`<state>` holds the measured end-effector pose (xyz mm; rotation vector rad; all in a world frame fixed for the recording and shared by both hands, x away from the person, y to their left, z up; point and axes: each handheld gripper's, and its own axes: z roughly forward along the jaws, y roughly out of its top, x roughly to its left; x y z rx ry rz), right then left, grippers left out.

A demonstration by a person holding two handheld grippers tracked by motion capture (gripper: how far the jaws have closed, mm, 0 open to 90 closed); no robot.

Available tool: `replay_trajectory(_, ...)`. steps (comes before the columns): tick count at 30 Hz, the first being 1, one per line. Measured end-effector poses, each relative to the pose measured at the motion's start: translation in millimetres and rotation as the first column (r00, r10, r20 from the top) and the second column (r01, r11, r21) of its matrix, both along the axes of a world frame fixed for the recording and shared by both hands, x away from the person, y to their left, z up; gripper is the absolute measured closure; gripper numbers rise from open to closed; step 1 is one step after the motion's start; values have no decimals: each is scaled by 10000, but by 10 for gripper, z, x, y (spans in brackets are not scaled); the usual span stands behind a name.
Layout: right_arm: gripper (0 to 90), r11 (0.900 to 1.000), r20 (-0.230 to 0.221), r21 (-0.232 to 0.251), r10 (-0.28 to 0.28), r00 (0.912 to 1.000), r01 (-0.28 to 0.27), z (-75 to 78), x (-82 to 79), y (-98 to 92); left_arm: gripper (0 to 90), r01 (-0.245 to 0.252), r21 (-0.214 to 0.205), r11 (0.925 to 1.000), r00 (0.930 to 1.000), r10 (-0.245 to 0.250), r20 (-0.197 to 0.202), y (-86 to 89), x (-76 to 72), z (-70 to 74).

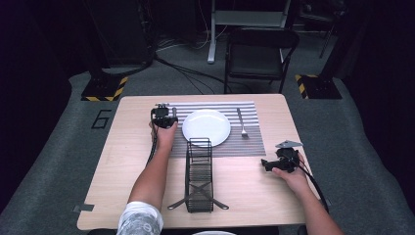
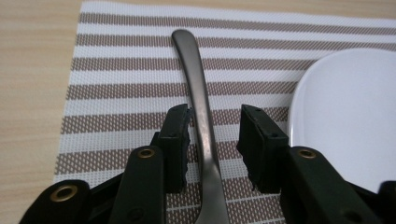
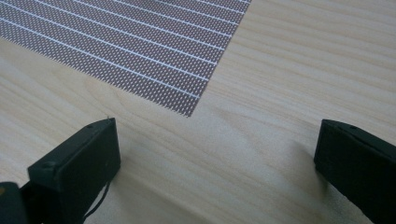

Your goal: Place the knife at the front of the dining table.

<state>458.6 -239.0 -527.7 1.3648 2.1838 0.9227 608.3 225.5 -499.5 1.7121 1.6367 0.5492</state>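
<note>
A black "6" is marked on the grey floor (image 1: 58,142).

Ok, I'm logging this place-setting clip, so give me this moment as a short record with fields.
surface: wooden table with striped placemat
plate: white plate, centre of the placemat
fork: fork, right of the plate
left claw: left claw open, straddling a metal utensil handle on the placemat
right claw: right claw open over bare table
rack: black wire rack, near edge

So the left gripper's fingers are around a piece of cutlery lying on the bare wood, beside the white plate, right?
Not quite: the cutlery handle between the left gripper fingers lies on the striped placemat, not bare wood. The left gripper view shows this. The white plate is indeed beside it.
</note>
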Motion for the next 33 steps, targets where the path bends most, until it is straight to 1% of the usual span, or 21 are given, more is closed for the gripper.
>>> replay_trajectory(2,0,10000,4,-8,4,10000,-4,0,0,0,617,-65,-104,9999,10000,66,54,26,-4,21)
replay_trajectory(6,0,10000,-3,-8,2,10000,-2,0,0,0,604,-8,-28,10000,9999,8,-163,44,-19,25)
replay_trajectory(7,0,10000,6,-12,15,10000,-15,-1,0,-1,599,91,94,9999,9997,-88,-248,46,-32,32)
replay_trajectory(10,0,10000,-1,-19,25,10000,-25,0,0,-2,594,201,98,9998,9998,-200,-63,57,-104,66)
replay_trajectory(12,0,10000,-4,-22,29,10000,-29,0,0,-2,585,355,72,9993,9994,-356,37,88,-166,87)
replay_trajectory(13,0,10000,-7,-13,25,10000,-25,0,0,-2,576,419,190,9989,9991,-418,-16,102,-193,95)
replay_trajectory(14,0,10000,-2,-20,27,10000,-27,0,0,-2,569,448,217,9988,9990,-448,-8,109,-211,98)
replay_trajectory(15,0,10000,3,-7,28,10000,-28,-1,1,-2,562,575,369,9977,9983,-572,-83,125,-241,109)
replay_trajectory(16,0,10000,1,-1,10,10000,-10,0,0,-1,547,629,371,9973,9980,-626,-83,135,-266,121)
replay_trajectory(21,0,10000,6,-14,25,10000,-25,-1,0,-1,517,1020,565,9932,9940,-1039,326,210,-449,230)
replay_trajectory(23,0,10000,-1,-14,23,10000,-23,0,0,-1,494,1241,560,9907,9919,-1254,199,252,-509,263)
replay_trajectory(24,0,10000,-2,-15,24,10000,-24,0,0,-1,484,1285,541,9902,9911,-1302,275,272,-540,269)
replay_trajectory(25,0,10000,1,-14,23,10000,-23,0,0,-1,481,1413,582,9883,9897,-1425,167,298,-571,286)
replay_trajectory(26,0,10000,3,-16,24,10000,-24,0,0,-1,470,1454,572,9877,9890,-1467,179,327,-617,302)
replay_trajectory(28,0,10000,2,-16,22,10000,-22,0,0,-1,466,1484,394,9881,9879,-1500,402,358,-674,306)
replay_trajectory(29,0,10000,-3,-19,22,10000,-22,0,0,-1,460,1489,330,9883,9879,-1501,397,372,-706,307)
replay_trajectory(31,0,10000,4,-12,22,10000,-22,-1,0,-1,448,1618,310,9863,9858,-1630,409,390,-769,303)
replay_trajectory(32,0,10000,6,-17,28,10000,-28,0,0,-2,447,1717,399,9843,9840,-1733,419,405,-815,298)
replay_trajectory(33,0,10000,4,-13,23,10000,-23,0,0,-1,443,1739,391,9840,9833,-1757,480,412,-838,292)
